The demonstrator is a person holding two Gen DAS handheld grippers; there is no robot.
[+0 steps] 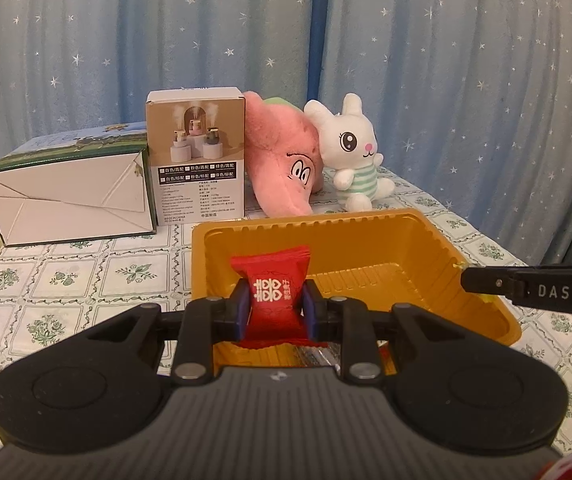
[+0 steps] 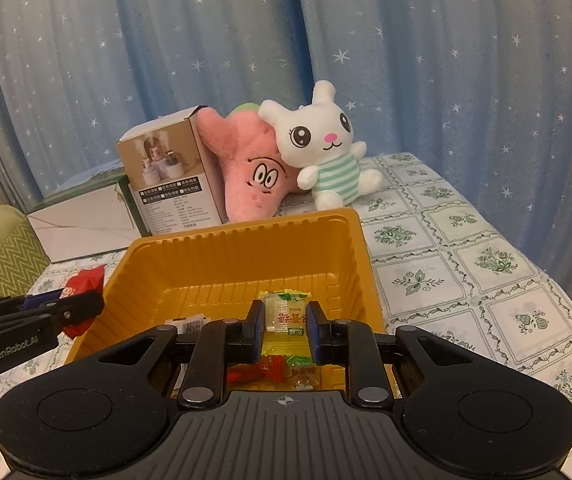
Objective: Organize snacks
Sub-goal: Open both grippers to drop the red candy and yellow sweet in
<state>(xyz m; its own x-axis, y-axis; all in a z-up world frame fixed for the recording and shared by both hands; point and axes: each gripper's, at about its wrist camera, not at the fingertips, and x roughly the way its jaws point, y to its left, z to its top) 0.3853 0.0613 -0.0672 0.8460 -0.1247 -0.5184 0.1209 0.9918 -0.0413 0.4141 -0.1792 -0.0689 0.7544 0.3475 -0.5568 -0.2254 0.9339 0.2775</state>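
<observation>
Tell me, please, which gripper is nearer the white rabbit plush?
Right, probably. The right gripper is over the tray in front of the rabbit; the left gripper hangs nearer the tray's left side.

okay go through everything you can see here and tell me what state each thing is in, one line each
Left gripper: shut on the red candy.
Red candy: wrapped, held upright above the tray's near edge.
Right gripper: shut on the yellow candy.
Yellow candy: wrapped, held over the tray.
Tray: open, a few wrapped snacks inside.
Humidifier box: upright; the right view shows a top flap raised.
Pink plush: leaning against the box.
Bunny plush: sitting upright.
</observation>
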